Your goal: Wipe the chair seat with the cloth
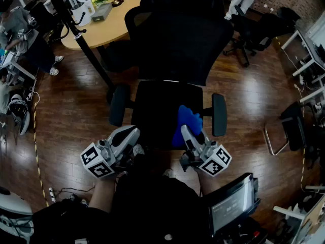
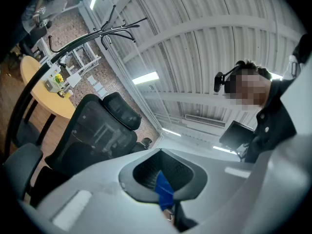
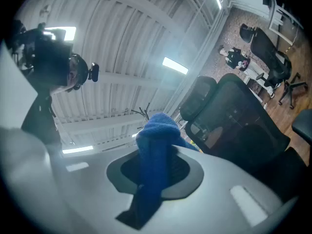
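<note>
A black office chair stands in front of me, its seat (image 1: 155, 111) bare and dark. A blue cloth (image 1: 187, 121) is bunched over the seat's front right part, and my right gripper (image 1: 189, 133) is shut on it. In the right gripper view the cloth (image 3: 156, 145) stands up out of the right gripper (image 3: 156, 177) and hides the jaw tips. My left gripper (image 1: 126, 136) hovers at the seat's front left edge, its jaws together with no cloth in them. In the left gripper view only a small blue strip (image 2: 165, 191) shows at the left gripper (image 2: 163, 179).
The chair's backrest (image 1: 177, 39) rises behind the seat, with armrests at left (image 1: 119, 104) and right (image 1: 219, 114). A round wooden table (image 1: 109, 24) and a coat stand pole (image 1: 84, 44) are at the back left. More chairs (image 1: 254, 32) stand at the back right, a screen (image 1: 232, 205) by my right side.
</note>
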`<state>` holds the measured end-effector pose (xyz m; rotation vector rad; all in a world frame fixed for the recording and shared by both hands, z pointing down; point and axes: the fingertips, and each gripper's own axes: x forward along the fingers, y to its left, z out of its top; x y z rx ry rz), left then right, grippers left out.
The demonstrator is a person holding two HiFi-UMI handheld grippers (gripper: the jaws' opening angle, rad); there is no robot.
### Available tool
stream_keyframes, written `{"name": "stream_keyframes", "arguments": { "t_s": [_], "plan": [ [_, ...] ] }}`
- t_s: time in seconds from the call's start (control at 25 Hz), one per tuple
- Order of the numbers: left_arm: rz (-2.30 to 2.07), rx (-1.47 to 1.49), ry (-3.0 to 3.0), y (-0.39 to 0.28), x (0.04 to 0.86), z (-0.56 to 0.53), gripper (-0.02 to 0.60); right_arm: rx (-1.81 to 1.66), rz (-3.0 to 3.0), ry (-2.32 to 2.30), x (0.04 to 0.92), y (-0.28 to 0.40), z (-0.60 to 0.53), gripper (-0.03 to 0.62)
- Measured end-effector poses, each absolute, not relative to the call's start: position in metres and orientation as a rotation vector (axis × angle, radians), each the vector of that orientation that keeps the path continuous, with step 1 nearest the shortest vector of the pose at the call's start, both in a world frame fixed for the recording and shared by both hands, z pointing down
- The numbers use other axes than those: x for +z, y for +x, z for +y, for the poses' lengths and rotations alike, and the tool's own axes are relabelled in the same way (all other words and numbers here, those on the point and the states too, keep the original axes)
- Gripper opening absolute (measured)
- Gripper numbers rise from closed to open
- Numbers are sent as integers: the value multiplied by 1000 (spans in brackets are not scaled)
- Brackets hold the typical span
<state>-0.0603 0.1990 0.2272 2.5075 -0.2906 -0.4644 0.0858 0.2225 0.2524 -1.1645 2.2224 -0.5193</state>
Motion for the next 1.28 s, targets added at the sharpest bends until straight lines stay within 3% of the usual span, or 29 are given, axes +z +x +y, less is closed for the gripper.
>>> {"name": "stream_keyframes", "arguments": {
  "t_s": [0.56,1.08,1.28],
  "plan": [
    [-200,-422,2426,-92,260,27,3,-545,2297,-1352,296,47,39,60],
    [-474,-371,2163,-75,422,-40,3,-946,2707,-1541,614,19,-151,60],
    [-477,-478,2056,-78,438,-55,2,-1037,2855,-1639,712,-8,-194,60]
  ]
}}
